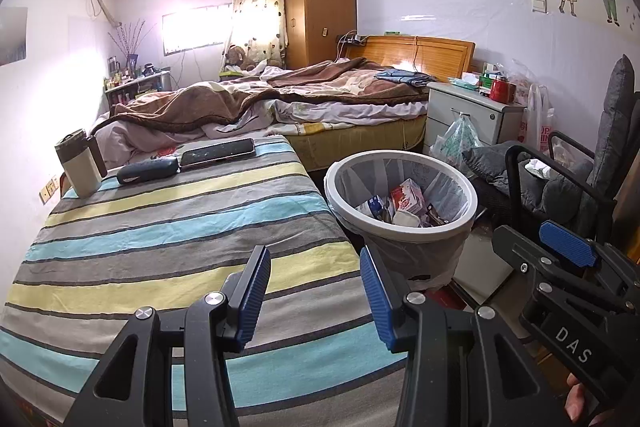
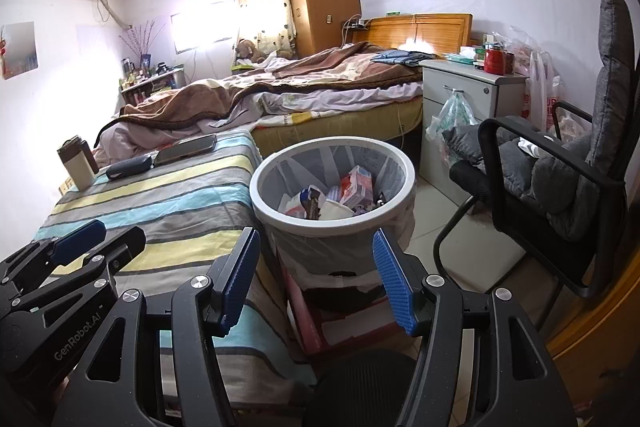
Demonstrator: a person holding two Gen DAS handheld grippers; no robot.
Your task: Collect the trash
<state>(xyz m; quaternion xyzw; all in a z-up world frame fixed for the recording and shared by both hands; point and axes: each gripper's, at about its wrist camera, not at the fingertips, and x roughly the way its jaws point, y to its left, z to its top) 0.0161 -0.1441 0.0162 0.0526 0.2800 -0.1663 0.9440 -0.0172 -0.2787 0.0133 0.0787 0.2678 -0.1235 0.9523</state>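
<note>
At 1 o'clock from your left gripper [image 1: 316,291], just beside the striped bedspread [image 1: 168,227], stands the trash bin [image 1: 400,227] with its 1 liner bag, packaging and paper inside. Your left gripper's jaws stand apart over the bedspread, empty. Your right gripper [image 2: 316,281] has its jaws apart too, empty, the bin at 12 o'clock.

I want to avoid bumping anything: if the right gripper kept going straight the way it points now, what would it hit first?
Most likely the trash bin: the open, empty right gripper frames its side wall, just below the rim. Depth is hard to judge, but nothing shows in between.
</note>
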